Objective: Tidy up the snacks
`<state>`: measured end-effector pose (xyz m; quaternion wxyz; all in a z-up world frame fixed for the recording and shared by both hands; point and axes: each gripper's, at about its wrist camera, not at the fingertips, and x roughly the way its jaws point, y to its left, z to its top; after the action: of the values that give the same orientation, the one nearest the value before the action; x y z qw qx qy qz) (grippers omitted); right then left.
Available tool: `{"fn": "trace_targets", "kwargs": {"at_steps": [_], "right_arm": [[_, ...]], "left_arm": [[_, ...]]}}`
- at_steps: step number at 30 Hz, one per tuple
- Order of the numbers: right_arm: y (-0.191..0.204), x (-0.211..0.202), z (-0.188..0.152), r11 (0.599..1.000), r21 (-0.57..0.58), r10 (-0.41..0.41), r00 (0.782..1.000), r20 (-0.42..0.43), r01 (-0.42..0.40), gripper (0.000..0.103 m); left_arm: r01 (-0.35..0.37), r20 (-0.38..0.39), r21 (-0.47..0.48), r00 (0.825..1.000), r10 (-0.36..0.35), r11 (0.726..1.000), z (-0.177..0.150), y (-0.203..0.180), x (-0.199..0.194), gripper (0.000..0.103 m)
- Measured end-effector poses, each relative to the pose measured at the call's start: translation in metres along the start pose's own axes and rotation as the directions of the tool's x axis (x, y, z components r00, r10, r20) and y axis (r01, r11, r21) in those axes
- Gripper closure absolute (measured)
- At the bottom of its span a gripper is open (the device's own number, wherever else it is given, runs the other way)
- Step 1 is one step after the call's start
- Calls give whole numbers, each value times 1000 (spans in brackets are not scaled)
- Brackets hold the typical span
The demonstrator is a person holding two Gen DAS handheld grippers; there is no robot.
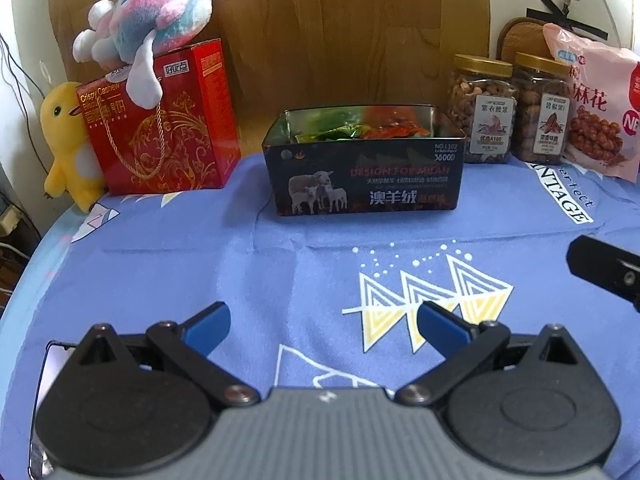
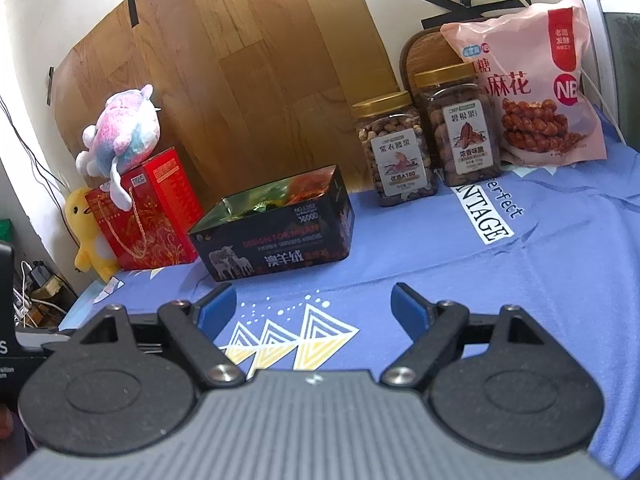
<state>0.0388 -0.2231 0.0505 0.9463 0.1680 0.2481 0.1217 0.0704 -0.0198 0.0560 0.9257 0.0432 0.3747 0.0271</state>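
Note:
A dark tin box (image 1: 364, 178) (image 2: 276, 240) printed with sheep stands open at the back of the blue cloth, with green and orange snack packets (image 1: 360, 130) inside. My left gripper (image 1: 324, 322) hovers open over the cloth in front of the tin, nothing between its blue fingers. My right gripper (image 2: 314, 304) is also open and empty, to the right of the left one and facing the tin from the front right. Part of the right gripper's black body (image 1: 608, 276) shows at the right edge of the left wrist view.
Two gold-lidded nut jars (image 2: 394, 152) (image 2: 460, 128) and a pink snack bag (image 2: 536, 84) stand at the back right. A red gift box (image 1: 160, 120) with a plush toy (image 1: 156, 12) on top and a yellow plush duck (image 1: 68, 140) sit back left. A wooden board (image 1: 340, 32) backs the table.

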Motion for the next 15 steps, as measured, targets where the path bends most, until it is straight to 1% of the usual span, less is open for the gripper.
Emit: {"fn": "trace_targets", "kwargs": {"at_steps": [9, 15], "right_arm": [[10, -2, 2, 999, -38, -16, 1000, 23, 17, 17], [12, 1, 1, 998, -52, -25, 1000, 13, 26, 17]], "left_arm": [[8, 23, -7, 1000, -8, 1000, 2, 5, -5, 0], [21, 12, -12, 1000, -21, 1000, 0, 8, -3, 0]]}}
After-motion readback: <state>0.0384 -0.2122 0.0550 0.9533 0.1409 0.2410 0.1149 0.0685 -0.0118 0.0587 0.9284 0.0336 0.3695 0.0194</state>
